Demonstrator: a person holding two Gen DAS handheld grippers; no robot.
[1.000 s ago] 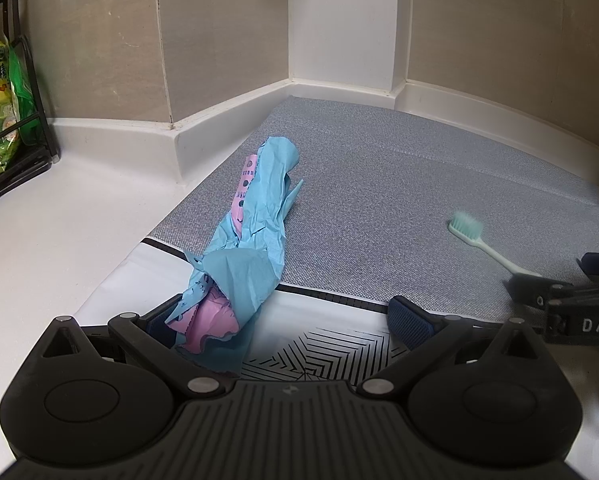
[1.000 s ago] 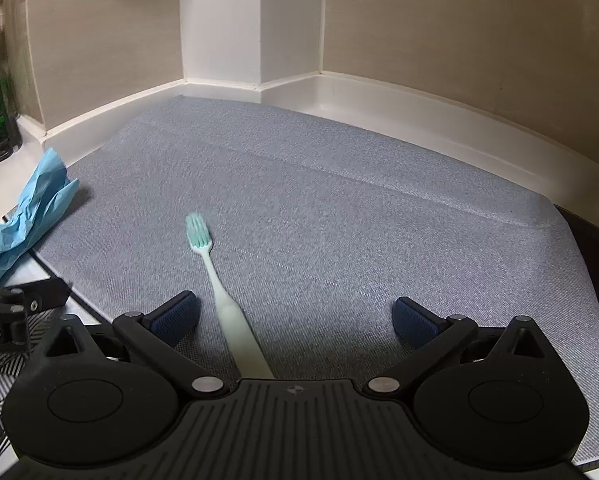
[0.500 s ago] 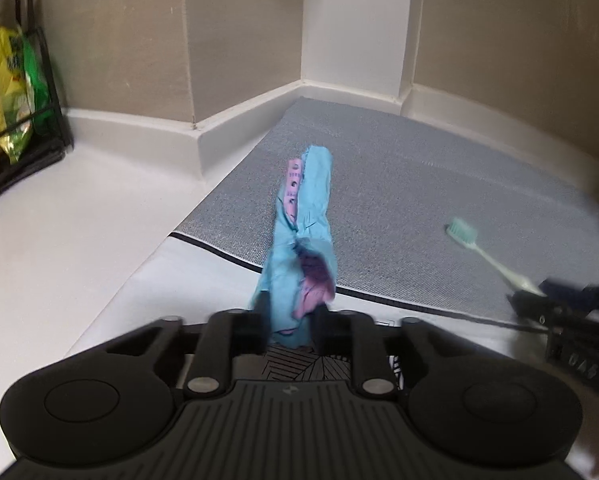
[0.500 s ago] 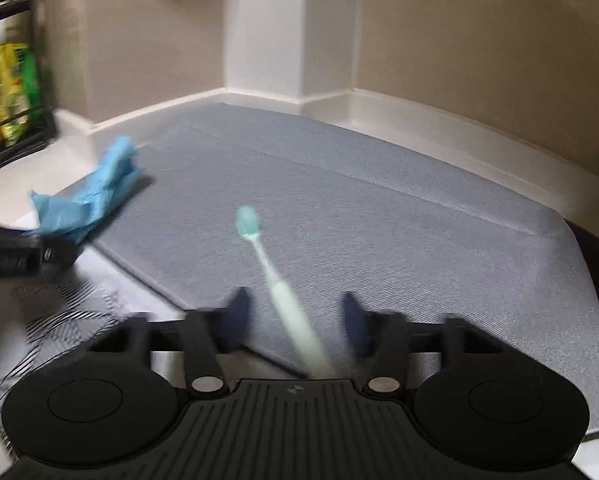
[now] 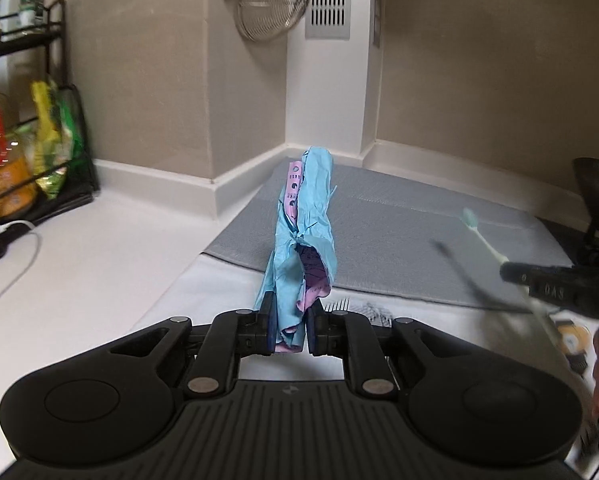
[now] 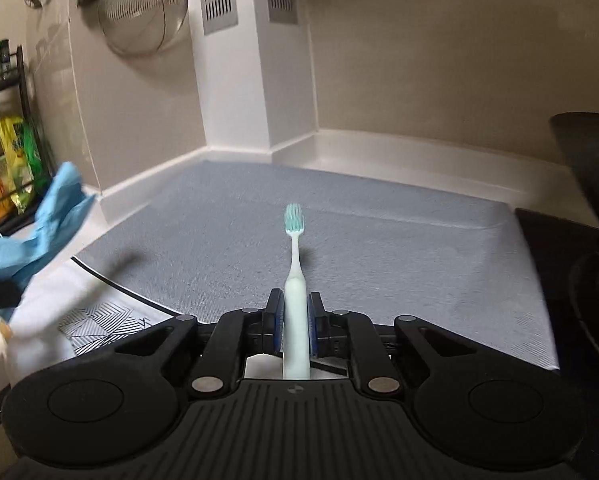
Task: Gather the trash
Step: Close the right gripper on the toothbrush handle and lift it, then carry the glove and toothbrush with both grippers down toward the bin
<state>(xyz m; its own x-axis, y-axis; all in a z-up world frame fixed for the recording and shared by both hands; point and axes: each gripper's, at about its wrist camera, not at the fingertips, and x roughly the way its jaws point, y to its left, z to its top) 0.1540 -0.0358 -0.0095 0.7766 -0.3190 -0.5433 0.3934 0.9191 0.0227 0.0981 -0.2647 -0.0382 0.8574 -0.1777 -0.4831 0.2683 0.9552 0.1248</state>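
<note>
My left gripper [image 5: 291, 328] is shut on a crumpled blue and pink wrapper [image 5: 305, 232] and holds it up above the counter, its free end pointing forward. The wrapper also shows at the left of the right wrist view [image 6: 47, 224]. My right gripper [image 6: 295, 324] is shut on the handle of a pale green toothbrush [image 6: 295, 264], lifted above the grey mat [image 6: 379, 248], bristles forward. The toothbrush [image 5: 481, 236] and right gripper [image 5: 555, 286] show at the right of the left wrist view.
A grey mat [image 5: 399, 220] covers the counter corner. A white patterned sheet [image 6: 95, 320] lies at its near left. A black wire rack [image 5: 31, 160] with bottles and packets stands at the left. A metal strainer [image 6: 143, 12] hangs on the wall. A dark pan [image 6: 591, 240] sits at the right.
Both grippers have shut, the left on the wrapper and the right on the toothbrush. Both have lifted their objects off the counter and now sit higher.
</note>
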